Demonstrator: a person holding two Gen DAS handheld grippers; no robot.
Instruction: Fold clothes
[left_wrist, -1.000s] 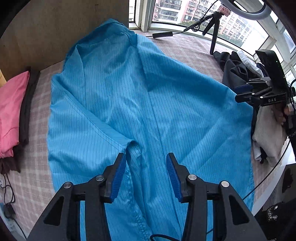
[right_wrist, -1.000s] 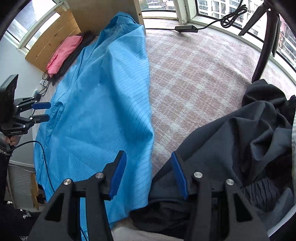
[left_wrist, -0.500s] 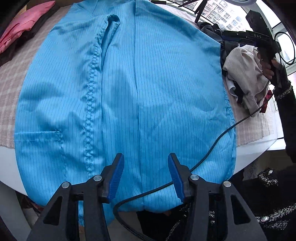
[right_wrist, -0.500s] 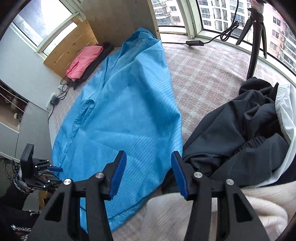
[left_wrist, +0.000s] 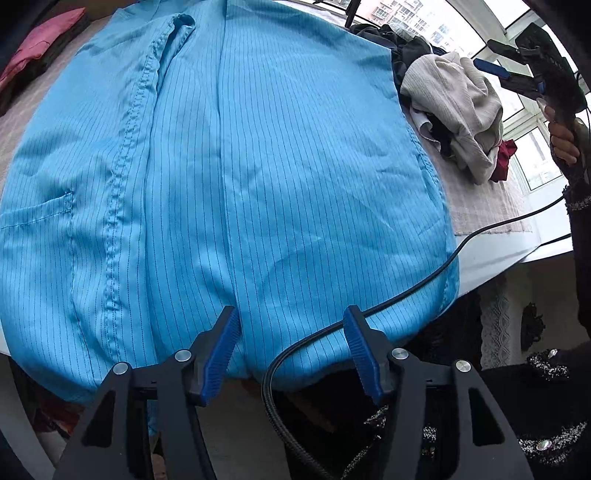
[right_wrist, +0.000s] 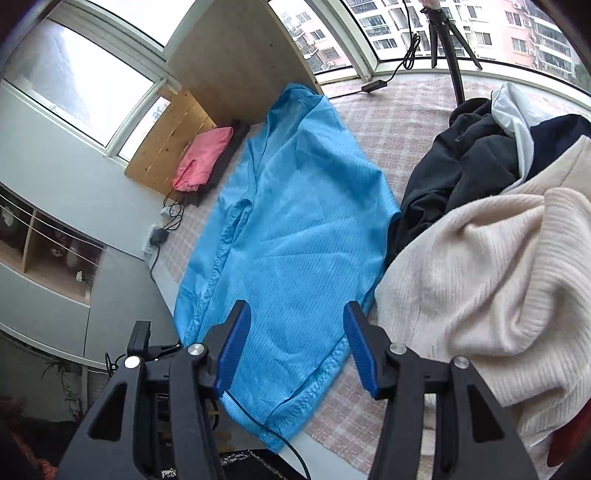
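A blue pin-striped garment (left_wrist: 258, 166) lies spread flat on the checked tablecloth (right_wrist: 399, 122), its hem hanging over the near table edge. My left gripper (left_wrist: 291, 314) hovers just above that hem; its jaws are opening and hold no cloth, while a black cable (left_wrist: 443, 266) runs across in front of them. In the right wrist view the blue garment (right_wrist: 295, 221) lies ahead and my right gripper (right_wrist: 295, 306) stands open and empty above its right hem corner. Each gripper shows in the other's view: the right gripper (left_wrist: 517, 74) in a hand, the left gripper (right_wrist: 162, 349) at the table edge.
A heap of clothes sits right of the blue garment: a cream knit sweater (right_wrist: 480, 277), a dark garment (right_wrist: 461, 166), something white and something red. A folded pink garment (right_wrist: 203, 158) lies on a dark one by a wooden board. A tripod (right_wrist: 447, 37) stands at the window.
The left gripper slid back from mid-garment to the hem at the near edge, and its jaws widened. The right gripper rose and drew back, so the cream sweater now fills its right side.
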